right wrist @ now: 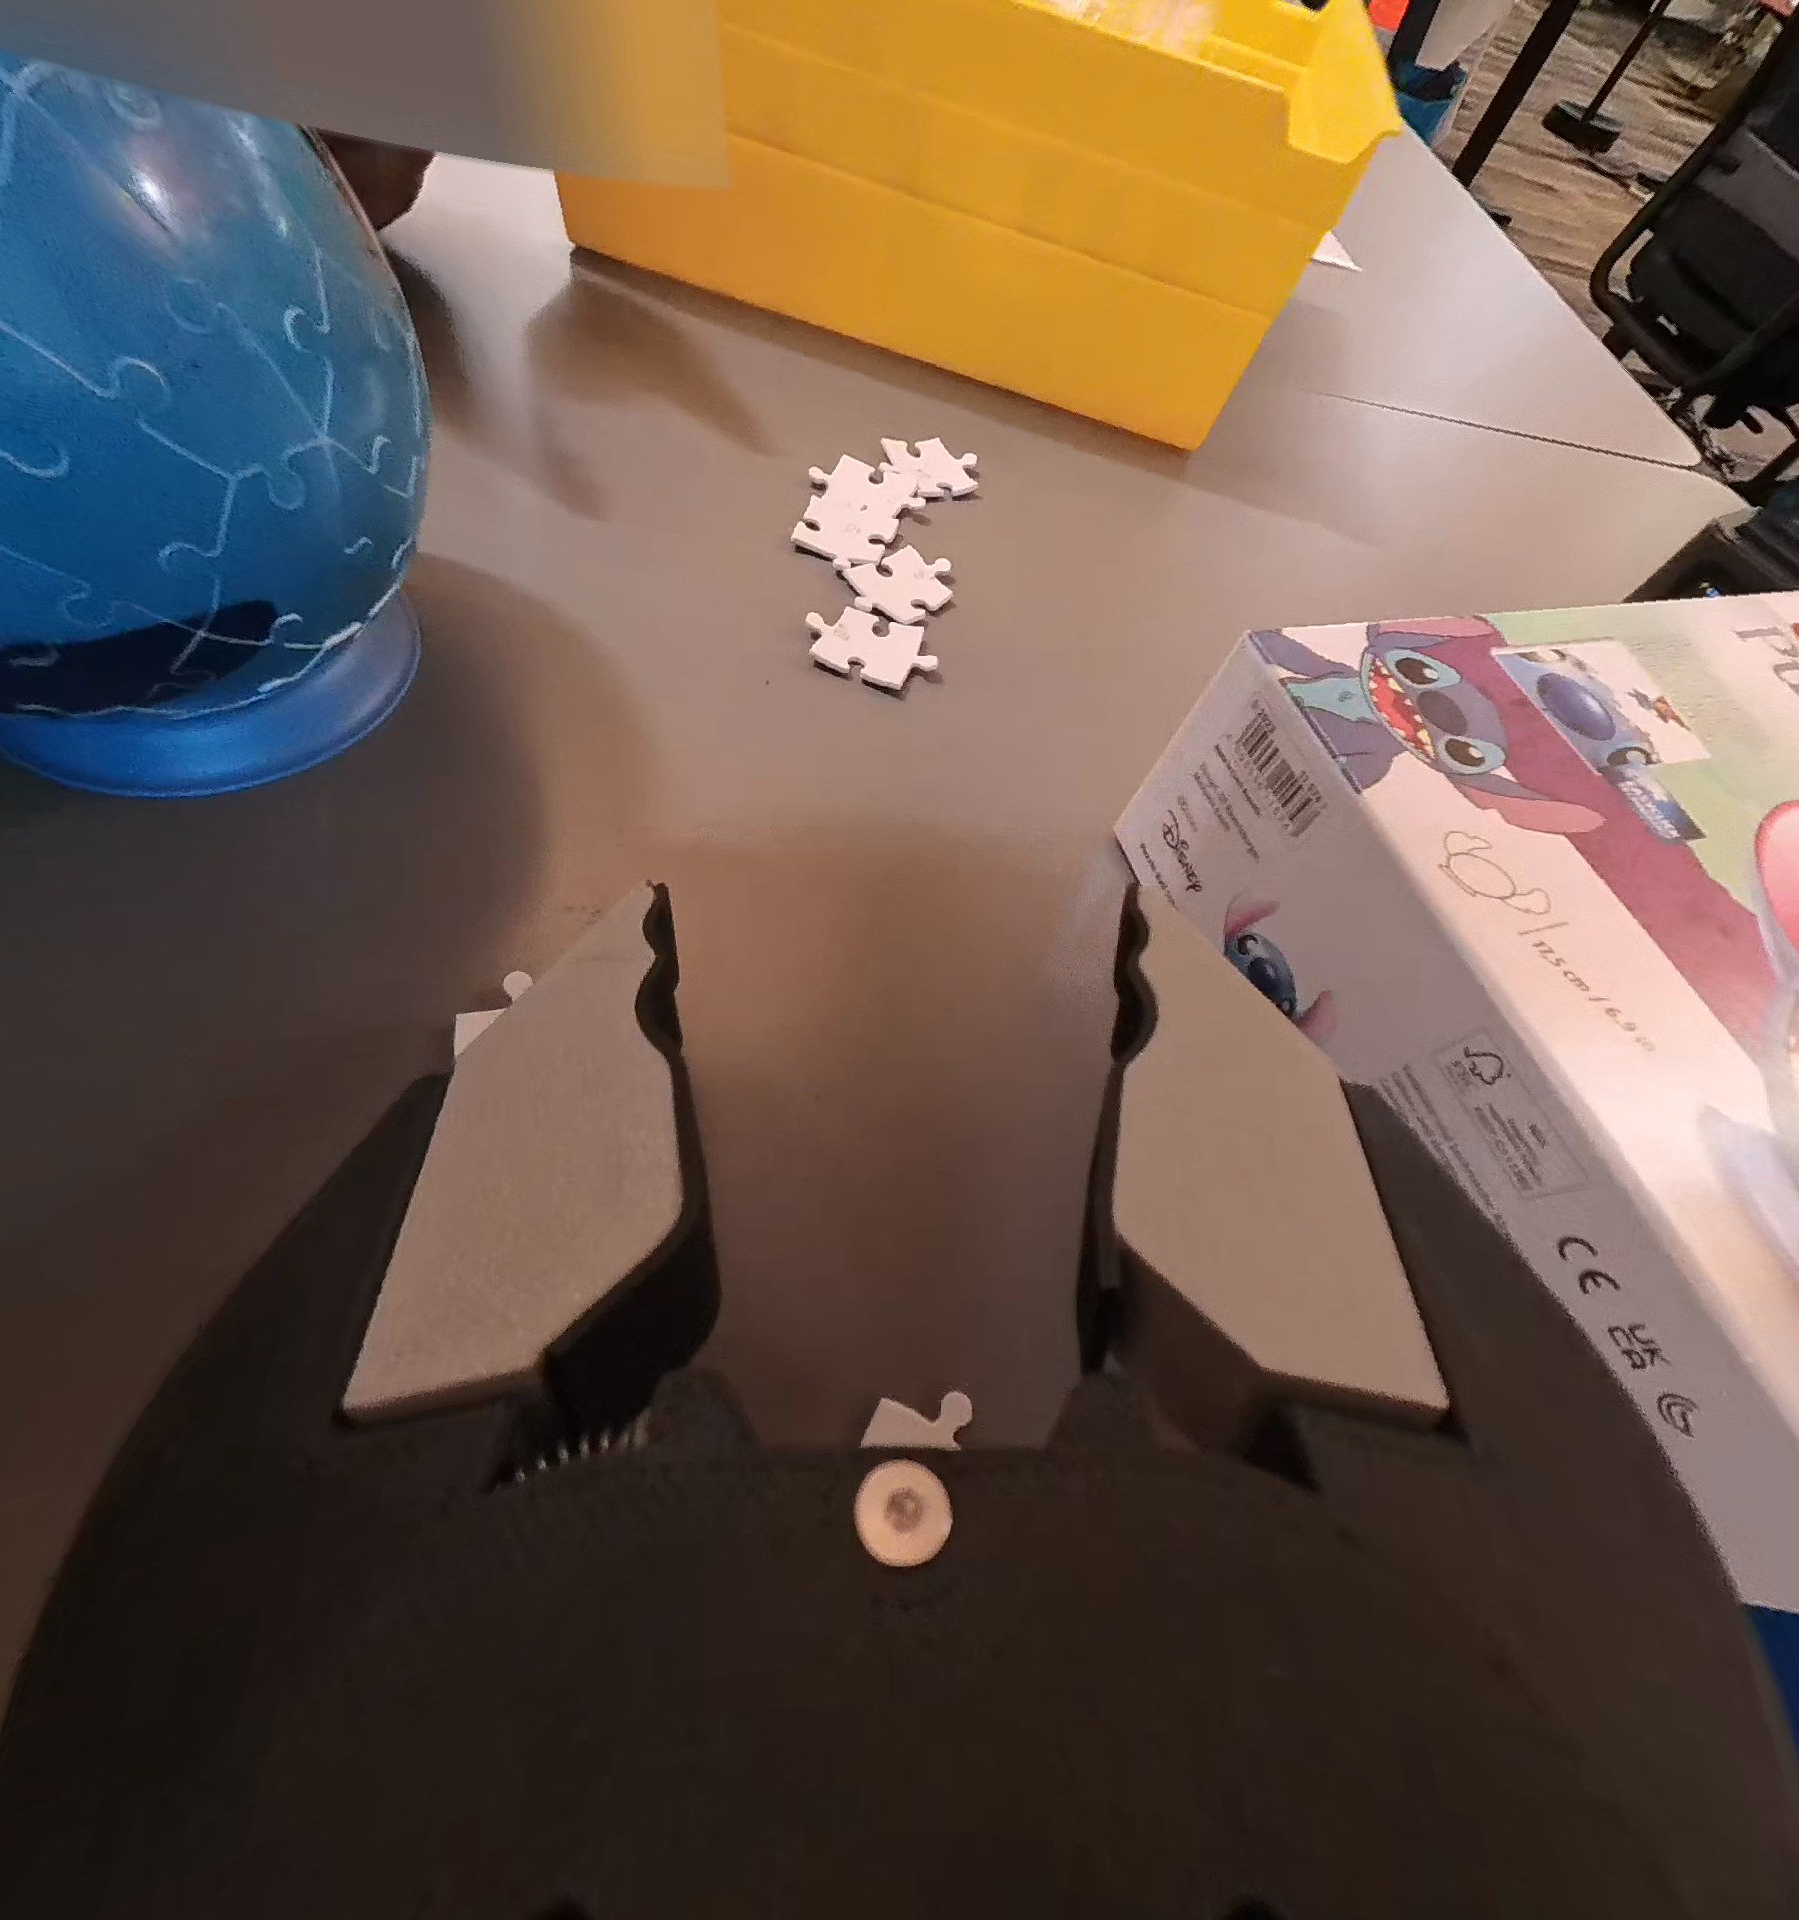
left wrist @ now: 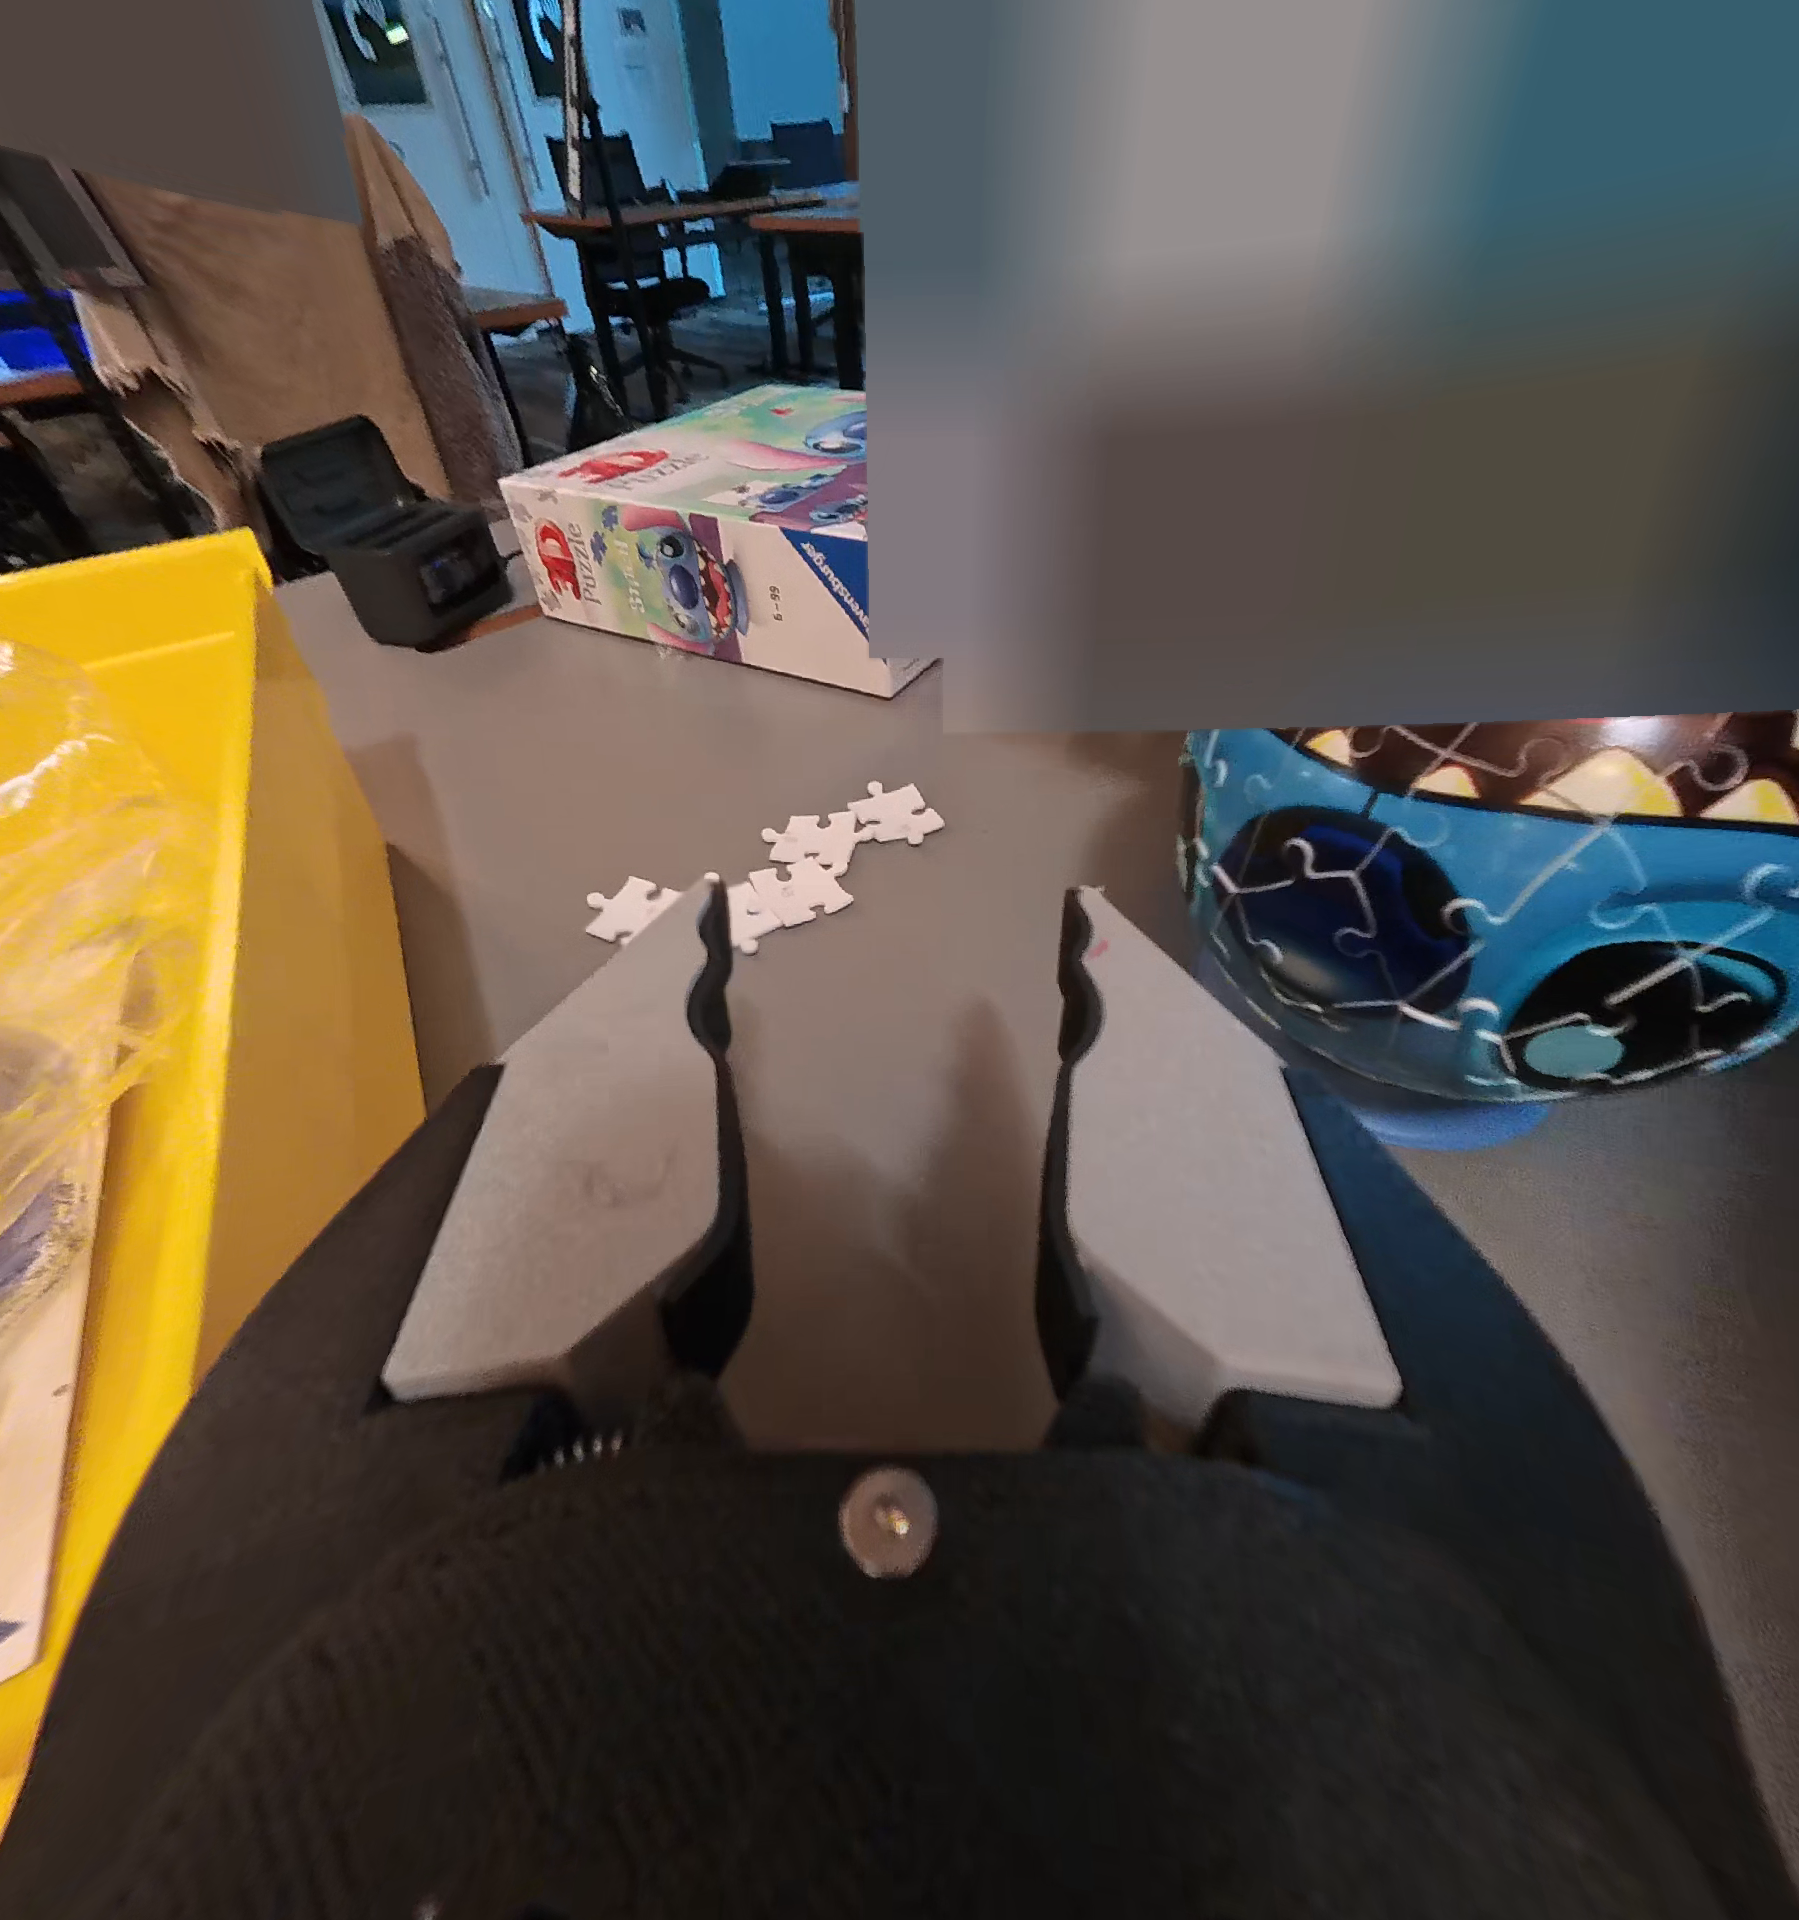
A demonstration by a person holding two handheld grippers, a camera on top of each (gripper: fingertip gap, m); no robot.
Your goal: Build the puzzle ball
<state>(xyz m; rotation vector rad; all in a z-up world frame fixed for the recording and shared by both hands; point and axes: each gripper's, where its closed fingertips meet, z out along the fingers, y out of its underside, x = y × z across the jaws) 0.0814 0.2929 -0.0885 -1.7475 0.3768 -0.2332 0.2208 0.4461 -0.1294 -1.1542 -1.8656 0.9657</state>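
Observation:
The blue puzzle ball (left wrist: 1518,935) stands partly built on a blue ring stand on the grey table, to the right of my left gripper (left wrist: 890,904). It also shows at the upper left in the right wrist view (right wrist: 147,416). Several white face-down puzzle pieces (left wrist: 801,862) lie just beyond the left gripper's tips, and ahead of my right gripper (right wrist: 895,904) in the right wrist view (right wrist: 874,551). Both grippers are open and empty, low over the table. One loose piece (right wrist: 921,1421) lies under the right gripper's base, another (right wrist: 490,1013) beside its left finger.
A yellow bin (left wrist: 178,831) with a clear plastic bag stands left of the left gripper; it shows far ahead in the right wrist view (right wrist: 1030,208). The puzzle box (right wrist: 1549,987) lies right of the right gripper, close to its right finger. A black case (left wrist: 386,540) sits behind. My right fingertips sit around 20 cm from my left ones.

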